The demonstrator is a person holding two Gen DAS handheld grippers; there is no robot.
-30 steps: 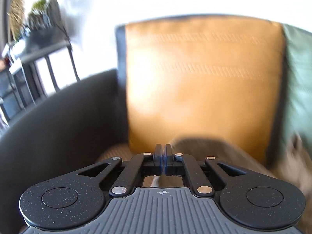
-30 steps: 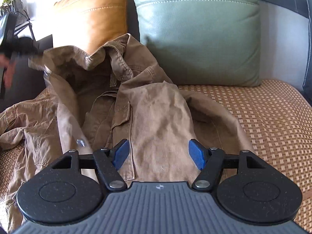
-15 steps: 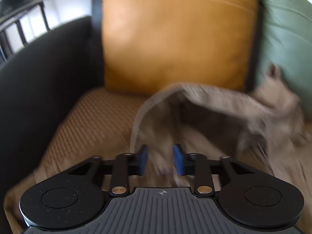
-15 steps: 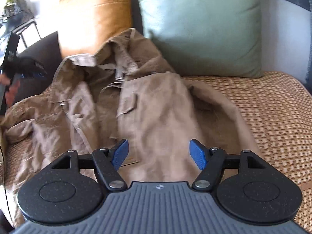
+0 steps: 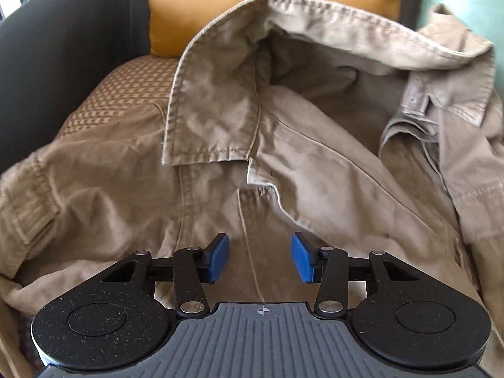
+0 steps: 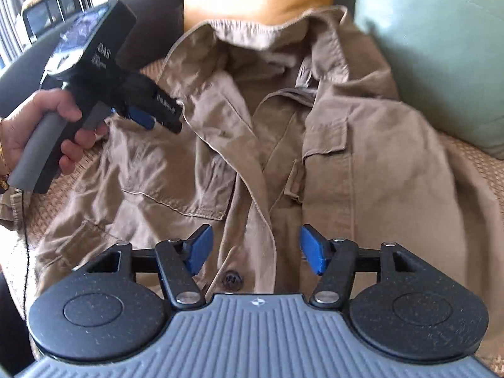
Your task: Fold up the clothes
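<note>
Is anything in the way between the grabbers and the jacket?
Nothing visible. The left gripper and the right gripper are both open right over the jacket, with only bare cloth showing between their fingers.

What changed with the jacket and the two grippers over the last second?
The left gripper let go: its jaws, shut on the khaki cotton jacket a second ago, now stand open, and the raised collar side dropped flatter. The right gripper stayed open above the jacket front.
</note>
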